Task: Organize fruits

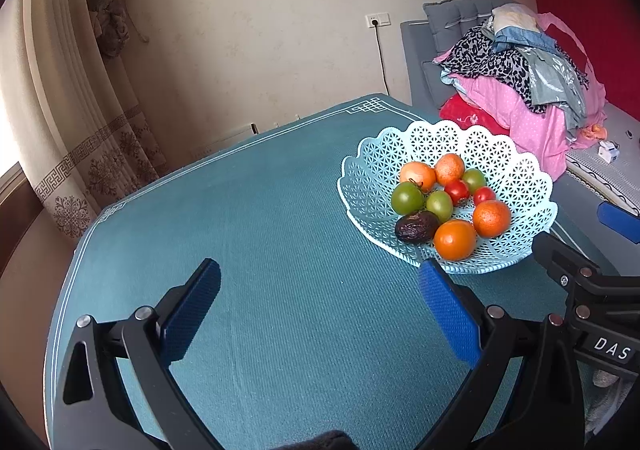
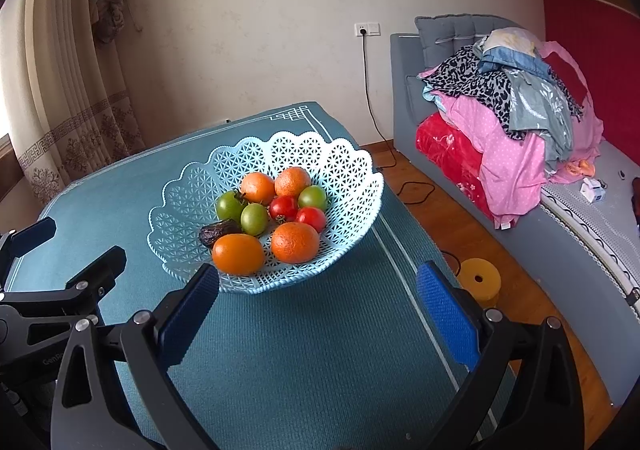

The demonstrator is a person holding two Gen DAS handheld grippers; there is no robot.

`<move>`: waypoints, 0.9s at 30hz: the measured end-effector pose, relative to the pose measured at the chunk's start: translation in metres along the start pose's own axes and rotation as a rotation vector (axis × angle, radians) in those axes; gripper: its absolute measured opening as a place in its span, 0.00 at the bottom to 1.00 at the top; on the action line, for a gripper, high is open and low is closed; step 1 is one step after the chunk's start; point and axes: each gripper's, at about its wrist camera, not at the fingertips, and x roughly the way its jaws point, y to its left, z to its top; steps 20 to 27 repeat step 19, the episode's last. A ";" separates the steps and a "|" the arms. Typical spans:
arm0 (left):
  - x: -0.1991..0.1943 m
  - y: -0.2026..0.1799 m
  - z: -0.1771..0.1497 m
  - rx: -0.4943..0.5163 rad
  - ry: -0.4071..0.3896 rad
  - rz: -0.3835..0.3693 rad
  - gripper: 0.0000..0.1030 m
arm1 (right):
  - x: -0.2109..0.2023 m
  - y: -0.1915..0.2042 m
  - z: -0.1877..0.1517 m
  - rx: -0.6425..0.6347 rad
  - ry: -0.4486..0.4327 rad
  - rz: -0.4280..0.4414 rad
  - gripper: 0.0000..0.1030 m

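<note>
Right wrist | lattice plastic basket [image 2: 352,170] holds round fruits [image 2: 294,242] | woven tablecloth [image 2: 300,350] | both grippers' fingers [image 2: 192,314] spread, empty

Tabletop [image 1: 280,210]: covered by teal woven cloth, matt, finely ribbed.
Fruit basket [image 2: 192,194]: pale blue plastic, pierced lattice, slightly glossy.
Oranges [image 2: 295,242]: dimpled skin, faint sheen.
Tomatoes [image 2: 283,207]: smooth, glossy skin, red and green.
Dark fruit [image 1: 416,227]: wrinkled, dull skin.
Left tool [image 1: 320,310]: black matt plastic arms, bright metal rivets, blue ridged rubbery pads [image 1: 192,310].
Right tool [image 2: 318,310]: made the same way.
Floor [image 2: 452,218]: polished wood, glossy.
Curtain [image 1: 80,90]: patterned cloth, soft folds.
</note>
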 end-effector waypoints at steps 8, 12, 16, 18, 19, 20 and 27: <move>-0.002 -0.001 -0.001 0.005 -0.021 0.010 0.98 | 0.001 0.002 0.000 0.004 0.005 0.004 0.95; -0.001 -0.001 -0.002 0.006 -0.004 0.009 0.98 | 0.001 0.002 0.001 0.005 0.008 0.006 0.95; 0.002 0.001 -0.003 -0.005 0.018 0.008 0.98 | 0.003 0.004 0.000 -0.001 0.015 0.009 0.95; 0.003 0.002 -0.004 -0.007 0.025 0.007 0.98 | 0.004 0.006 -0.001 -0.005 0.020 0.010 0.95; 0.003 0.003 -0.004 -0.008 0.028 0.008 0.98 | 0.004 0.006 -0.001 -0.005 0.022 0.011 0.95; 0.003 0.003 -0.004 -0.008 0.028 0.008 0.98 | 0.004 0.006 -0.001 -0.005 0.022 0.011 0.95; 0.003 0.003 -0.004 -0.008 0.028 0.008 0.98 | 0.004 0.006 -0.001 -0.005 0.022 0.011 0.95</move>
